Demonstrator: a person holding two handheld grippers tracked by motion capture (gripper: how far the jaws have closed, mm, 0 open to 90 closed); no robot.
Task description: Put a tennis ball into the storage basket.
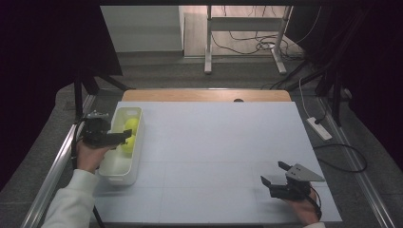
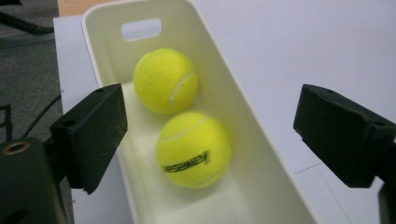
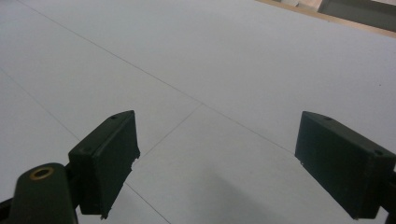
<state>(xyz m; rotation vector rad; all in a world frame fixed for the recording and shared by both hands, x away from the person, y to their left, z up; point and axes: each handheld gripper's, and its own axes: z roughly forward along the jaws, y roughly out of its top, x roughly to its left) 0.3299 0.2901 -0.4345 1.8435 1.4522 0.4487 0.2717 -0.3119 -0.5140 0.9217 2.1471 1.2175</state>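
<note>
White worktop (image 1: 214,152): 2 tennis balls (image 2: 194,149) in tray (image 1: 135,159).
Left claw (image 1: 127,134) spread above balls, gripping nothing; right claw (image 1: 275,173) spread, idle. Risk: lowered pads clip tray wall, shifting it.

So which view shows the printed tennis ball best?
The left gripper view: the printed tennis ball lies close up in the white bin, its black lettering visible. The high view shows it small and partly hidden. The right gripper view looks across the table.
</note>
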